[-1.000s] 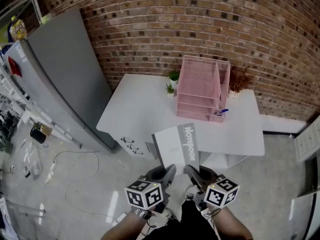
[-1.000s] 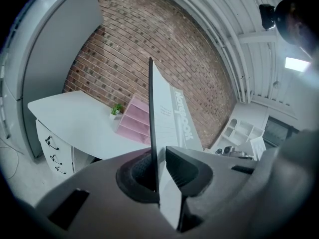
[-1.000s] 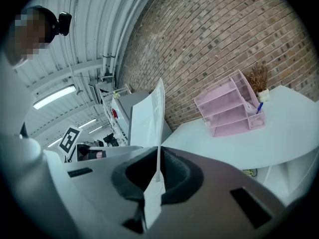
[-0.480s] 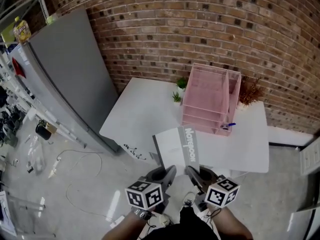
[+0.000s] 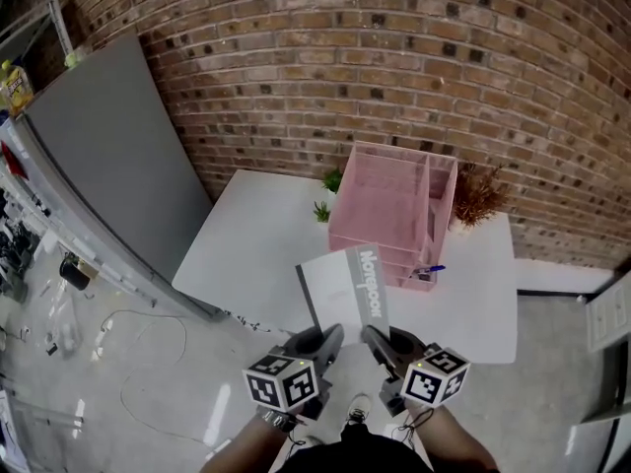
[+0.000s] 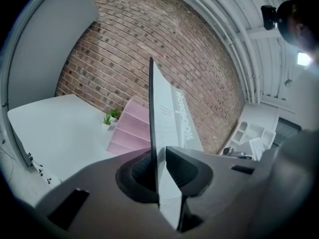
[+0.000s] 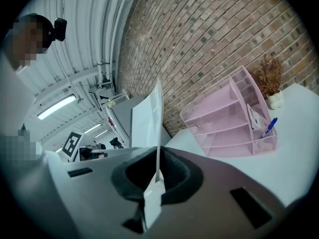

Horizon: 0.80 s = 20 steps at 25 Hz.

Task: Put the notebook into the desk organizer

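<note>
I hold a grey-white notebook (image 5: 345,290) with "Notebook" printed down its spine, lifted in the air in front of the table. My left gripper (image 5: 333,337) is shut on its near left edge; the cover (image 6: 167,128) rises edge-on from between the jaws. My right gripper (image 5: 373,339) is shut on the near right edge, where the thin cover (image 7: 155,128) stands up from the pads. The pink mesh desk organizer (image 5: 392,210) stands at the back of the white table (image 5: 246,254), beyond the notebook, with stacked trays (image 7: 224,128) and a side compartment.
A blue pen (image 5: 426,270) sits in the organizer's front right pocket. Small green plants (image 5: 326,195) stand left of the organizer, a dried reddish plant (image 5: 478,191) to its right. A brick wall (image 5: 414,77) backs the table. A grey cabinet (image 5: 94,156) stands left; cables (image 5: 148,363) lie on the floor.
The view has shifted, so the table and organizer now sit a little further left and nearer to the notebook. Both grippers keep the same hold on the notebook.
</note>
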Available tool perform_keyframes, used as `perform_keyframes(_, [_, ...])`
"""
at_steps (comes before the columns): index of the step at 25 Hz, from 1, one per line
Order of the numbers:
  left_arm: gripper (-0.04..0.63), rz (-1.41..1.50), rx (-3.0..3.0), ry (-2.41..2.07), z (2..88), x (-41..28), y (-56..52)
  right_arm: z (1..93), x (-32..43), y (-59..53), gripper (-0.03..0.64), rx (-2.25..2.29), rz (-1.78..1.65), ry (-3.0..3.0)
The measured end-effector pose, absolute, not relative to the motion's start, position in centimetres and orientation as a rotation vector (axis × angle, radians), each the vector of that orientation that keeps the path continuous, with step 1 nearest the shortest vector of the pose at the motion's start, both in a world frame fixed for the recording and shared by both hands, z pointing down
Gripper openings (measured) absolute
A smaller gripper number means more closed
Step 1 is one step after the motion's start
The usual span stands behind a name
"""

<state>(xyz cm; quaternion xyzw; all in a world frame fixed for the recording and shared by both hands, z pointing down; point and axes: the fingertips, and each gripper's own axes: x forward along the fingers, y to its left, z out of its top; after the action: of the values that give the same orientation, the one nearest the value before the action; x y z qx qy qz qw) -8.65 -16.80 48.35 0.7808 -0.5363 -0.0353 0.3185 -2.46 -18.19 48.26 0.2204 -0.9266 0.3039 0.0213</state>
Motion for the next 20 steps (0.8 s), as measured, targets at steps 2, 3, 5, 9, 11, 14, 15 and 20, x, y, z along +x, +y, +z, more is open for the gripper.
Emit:
perform_keyframes(2, [0.044,-0.093,2.063,-1.405,48.3,-7.8,-18.2,48.2,-1.6,-19.6,0.012,0.691,0.941,-2.874])
perform_keyframes(3, [0.044,-0.095,2.068,-1.403,48.2,-7.4,-18.9,48.1,-1.2,-20.2,0.012,0.693,0.940,-2.876])
perform_keyframes(5, [0.044,-0.100,2.075,-1.404,48.0,-6.7,-20.0,47.9,-0.5,-21.4,0.012,0.693,0.942,-2.883])
perform_keyframes(9, [0.044,-0.101,2.087,-1.402,47.3,-5.7,-21.6,47.1,0.5,-22.9,0.012,0.696,0.950,-2.898])
perform_keyframes(11, [0.048,-0.100,2.103,-1.408,46.8,-5.5,-22.2,46.7,0.8,-23.4,0.012,0.700,0.953,-2.910])
perform_keyframes(14, [0.059,-0.096,2.105,-1.427,46.5,-5.3,-22.6,46.3,1.2,-23.8,0.012,0.696,0.976,-2.926])
perform_keyframes(15, [0.066,-0.092,2.104,-1.433,46.5,-5.3,-22.7,46.2,1.4,-23.9,0.012,0.696,0.981,-2.931])
perform_keyframes(20, [0.118,-0.081,2.099,-1.460,46.5,-5.4,-23.8,45.7,2.0,-24.5,0.012,0.703,0.992,-2.956])
